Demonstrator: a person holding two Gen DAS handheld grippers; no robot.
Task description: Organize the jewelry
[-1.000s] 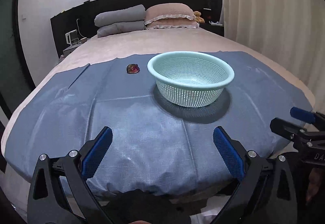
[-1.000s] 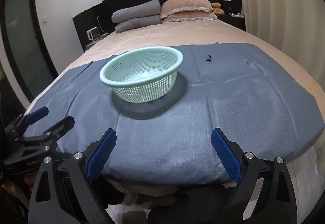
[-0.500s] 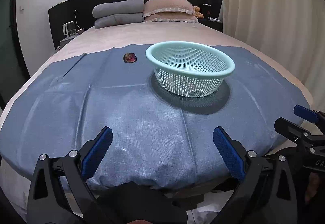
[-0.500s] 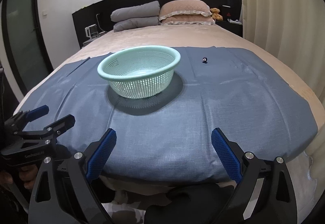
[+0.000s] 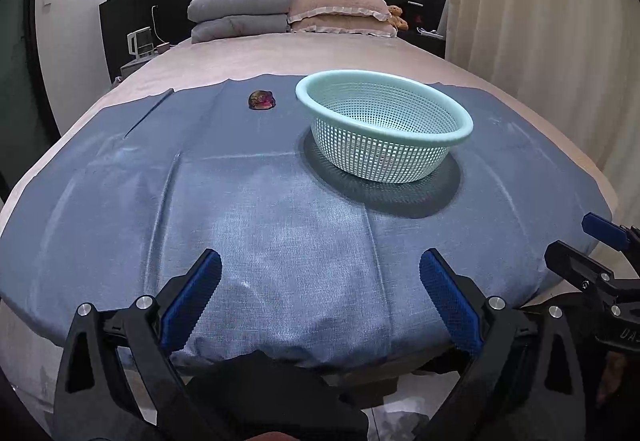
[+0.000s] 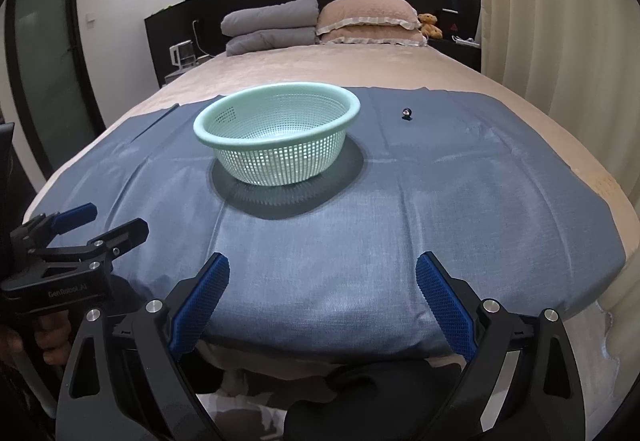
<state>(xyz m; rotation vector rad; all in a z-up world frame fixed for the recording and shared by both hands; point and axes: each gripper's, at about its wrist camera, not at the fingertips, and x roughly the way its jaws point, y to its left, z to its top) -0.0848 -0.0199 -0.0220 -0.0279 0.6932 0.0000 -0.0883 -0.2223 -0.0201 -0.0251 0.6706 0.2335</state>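
Both the left gripper (image 5: 320,273) and right gripper (image 6: 322,277) hover with jaws spread wide and empty over the near edge of the blue cloth (image 5: 260,209). Well beyond them stands the mint mesh basket (image 5: 384,125). A reddish jewelry piece (image 5: 261,99) lies left of it, and a small dark bead-like piece (image 6: 407,113) lies to its right.

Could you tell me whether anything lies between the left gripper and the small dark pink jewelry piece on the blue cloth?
Nothing visible does. The open left gripper faces bare blue cloth up to the jewelry piece; the mint basket sits off to its right.
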